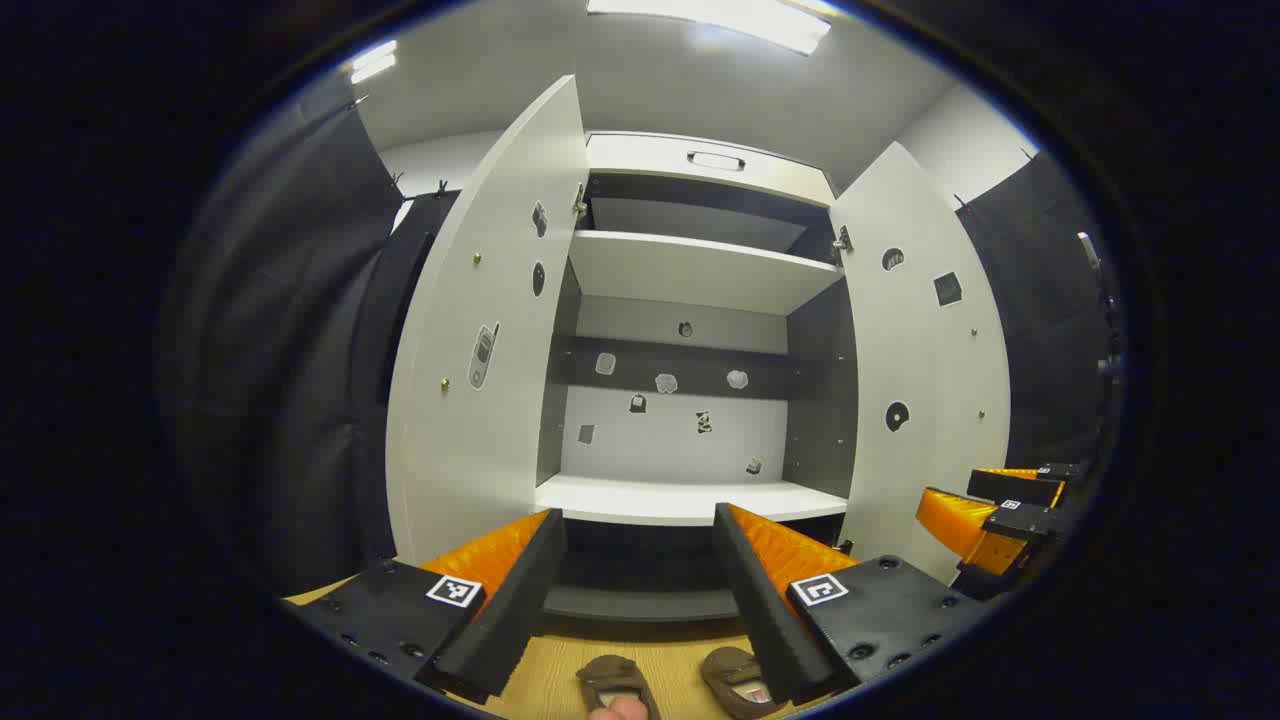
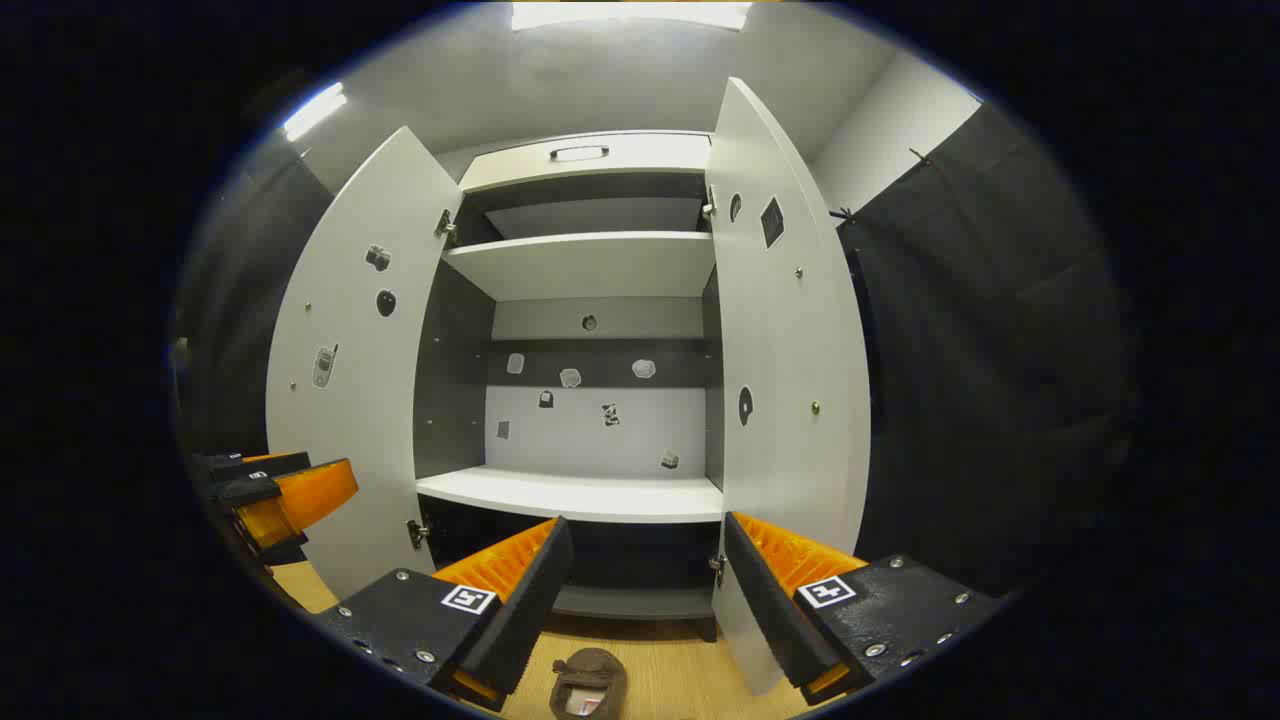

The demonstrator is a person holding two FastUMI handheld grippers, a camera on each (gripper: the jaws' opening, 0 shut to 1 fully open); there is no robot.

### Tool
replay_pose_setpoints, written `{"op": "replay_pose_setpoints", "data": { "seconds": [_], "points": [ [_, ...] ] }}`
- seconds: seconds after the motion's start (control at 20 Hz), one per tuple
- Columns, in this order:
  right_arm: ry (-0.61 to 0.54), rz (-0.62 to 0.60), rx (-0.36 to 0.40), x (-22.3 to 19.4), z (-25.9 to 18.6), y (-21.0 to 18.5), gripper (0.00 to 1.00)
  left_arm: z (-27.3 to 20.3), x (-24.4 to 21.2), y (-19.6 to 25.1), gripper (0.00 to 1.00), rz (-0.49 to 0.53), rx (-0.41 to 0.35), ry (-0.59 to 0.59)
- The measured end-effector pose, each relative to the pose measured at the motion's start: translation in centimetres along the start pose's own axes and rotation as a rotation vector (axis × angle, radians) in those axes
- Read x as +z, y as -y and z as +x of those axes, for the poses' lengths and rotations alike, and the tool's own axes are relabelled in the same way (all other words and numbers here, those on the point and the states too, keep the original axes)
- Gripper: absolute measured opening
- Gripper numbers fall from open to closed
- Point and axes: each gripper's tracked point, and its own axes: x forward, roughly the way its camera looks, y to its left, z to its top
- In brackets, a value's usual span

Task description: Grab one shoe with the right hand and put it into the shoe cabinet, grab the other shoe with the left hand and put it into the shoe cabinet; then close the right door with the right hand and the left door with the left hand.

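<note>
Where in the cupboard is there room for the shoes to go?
The white shelf between the two open doors is bare, and so is the higher shelf. It is crowded on the floor in front, where both shoes sit between the left gripper's fingers.

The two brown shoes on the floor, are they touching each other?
Apart. In the left gripper view, a strip of wooden floor shows between the left brown shoe and the right brown shoe.
</note>
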Motion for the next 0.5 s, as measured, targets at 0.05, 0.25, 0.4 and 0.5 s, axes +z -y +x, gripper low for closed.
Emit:
{"op": "replay_pose_setpoints", "data": {
  "seconds": [0.05,0.25,0.4,0.5],
  "points": [
    [0.0,0.0,0.001,-0.02,0.07,0.09,0.94,-0.03,-0.19,-0.11,0.96,-0.006,0.004,-0.003],
    [-0.011,0.003,-0.003,-0.1,0.39,0.49,0.94,0.09,-0.65,-0.41,0.96,-0.033,0.017,-0.014],
    [-0.002,0.006,-0.013,0.17,0.72,0.79,0.94,0.32,-0.78,-0.64,0.96,-0.027,0.02,-0.013],
    [0.0,0.012,-0.015,0.29,0.79,0.89,0.94,0.26,-0.82,-0.75,0.96,-0.02,0.025,-0.012]
  ]
}}
